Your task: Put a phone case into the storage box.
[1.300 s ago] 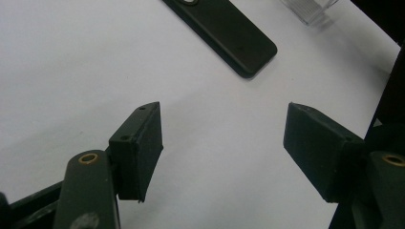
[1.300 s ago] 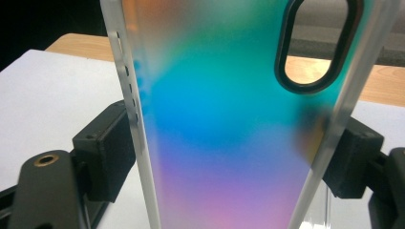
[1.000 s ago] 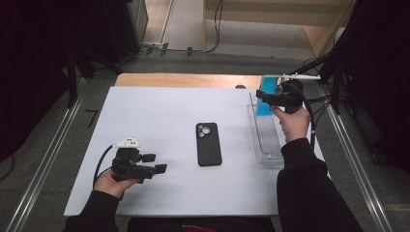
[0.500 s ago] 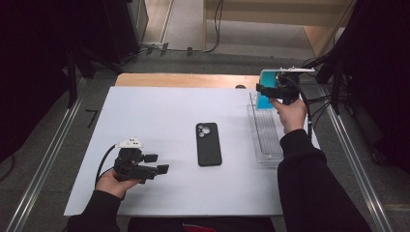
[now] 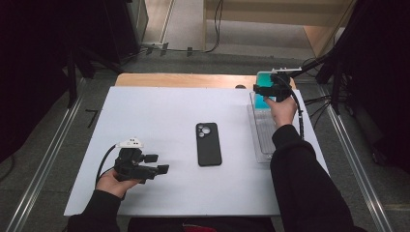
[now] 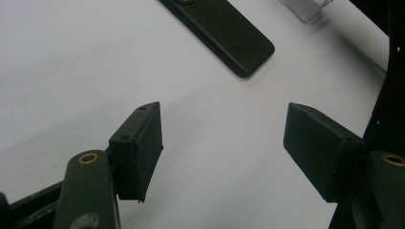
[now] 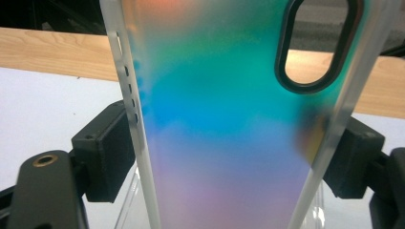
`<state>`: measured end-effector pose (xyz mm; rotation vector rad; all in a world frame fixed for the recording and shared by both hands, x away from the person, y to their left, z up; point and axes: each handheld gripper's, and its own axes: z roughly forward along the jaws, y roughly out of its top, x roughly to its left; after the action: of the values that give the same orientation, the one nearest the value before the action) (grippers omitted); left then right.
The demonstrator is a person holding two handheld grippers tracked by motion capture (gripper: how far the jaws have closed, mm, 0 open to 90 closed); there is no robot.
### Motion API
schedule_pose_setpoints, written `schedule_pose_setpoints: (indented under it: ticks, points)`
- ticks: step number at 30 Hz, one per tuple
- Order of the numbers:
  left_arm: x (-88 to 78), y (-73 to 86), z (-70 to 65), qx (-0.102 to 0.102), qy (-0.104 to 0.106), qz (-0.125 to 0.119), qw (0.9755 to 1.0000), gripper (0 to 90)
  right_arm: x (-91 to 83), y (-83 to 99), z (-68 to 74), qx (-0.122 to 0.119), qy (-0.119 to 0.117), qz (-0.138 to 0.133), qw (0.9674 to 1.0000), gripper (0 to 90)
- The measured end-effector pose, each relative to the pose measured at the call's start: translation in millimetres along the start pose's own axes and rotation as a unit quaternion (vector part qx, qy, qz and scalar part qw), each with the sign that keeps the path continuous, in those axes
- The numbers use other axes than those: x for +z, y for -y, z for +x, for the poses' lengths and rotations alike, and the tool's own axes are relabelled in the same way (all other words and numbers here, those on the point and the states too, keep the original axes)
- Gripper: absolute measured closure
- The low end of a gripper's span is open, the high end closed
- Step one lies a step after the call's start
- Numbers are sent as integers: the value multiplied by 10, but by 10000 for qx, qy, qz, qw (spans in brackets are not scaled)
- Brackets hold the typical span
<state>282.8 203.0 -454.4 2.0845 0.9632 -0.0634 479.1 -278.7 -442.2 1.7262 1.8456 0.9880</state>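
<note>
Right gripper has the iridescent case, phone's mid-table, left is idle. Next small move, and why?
Probably carry the iridescent phone case toward the black phone. The right gripper is shut on the case's edges, at the far end of the clear tray, well away from the phone, which lies camera-side up on the white table. The left gripper is open and holds nothing.

The left hand [image 5: 112,181] comes in from the bottom edge in a dark sleeve and holds the left claw [image 5: 157,164] low over the near left part of the surface [image 5: 159,111], pointing to the person's right. Its jaws stand wide apart with nothing between them. The right arm reaches forward to the far right corner, where the right hand [image 5: 282,108] holds the right claw [image 5: 265,92] raised. Its jaws press on both side edges of an iridescent phone case [image 7: 229,119], which stands upright between them.
</note>
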Motion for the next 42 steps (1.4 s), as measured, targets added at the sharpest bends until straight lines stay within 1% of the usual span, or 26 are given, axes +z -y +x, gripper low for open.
schedule_pose_setpoints:
  ticks: [3,4,7,8,10,13,14,15,17,18,20,22,26,29,31,33,35,37,39,42]
  points:
    - [5,1,2,2,12,11,10000,294,72,23,-30,56,-104,109,9999,156]
    - [7,2,3,-6,17,15,10000,294,90,30,-33,32,-132,153,9998,156]
    - [13,3,3,-5,22,13,10000,294,124,36,-12,-177,-63,190,9996,156]
    - [14,2,3,-2,19,18,10000,294,131,35,-14,-163,-79,183,9997,156]
    - [12,0,1,0,19,13,10000,294,138,34,-24,-166,-183,149,9996,157]
    - [16,2,4,-6,32,31,10000,294,151,29,-19,-169,-197,84,9996,157]
    - [18,3,3,-11,29,39,10000,294,160,26,-18,-164,-165,86,9997,157]
    - [19,3,3,-9,26,40,10000,294,173,18,-15,-139,-107,109,9998,147]
    - [19,4,2,-10,37,29,10000,294,204,4,-17,-164,-89,180,9997,89]
    - [18,4,1,-8,36,30,10000,294,215,-4,-17,-163,-59,202,9996,82]
    - [17,4,2,-5,40,25,10000,294,219,-22,-17,-198,12,233,9995,0]
    - [14,3,4,-4,45,22,10000,294,208,-38,-19,-196,-28,188,9996,0]
    - [4,3,13,-43,64,-14,10000,294,154,-53,-22,-180,-110,226,9995,0]
    - [0,2,24,-49,51,-23,10000,294,91,-55,-31,-99,-187,352,9992,0]
    - [-2,-1,29,-40,44,-13,10000,294,19,-64,-35,-78,-126,409,9991,0]
    - [1,-5,31,-41,39,-15,10000,294,-71,-72,-40,-77,-89,367,9993,0]
    - [3,-13,34,-56,40,-17,10000,294,-169,-75,-44,-47,-119,353,9993,0]
    - [4,-20,39,-63,30,-18,10000,294,-272,-63,-42,-10,-171,284,9995,0]
    - [4,-29,51,-59,32,-1,10000,294,-374,-37,-30,34,-270,270,9993,0]
    - [5,-44,62,-91,20,-10,10000,294,-518,24,17,-28,-448,261,9987,0]
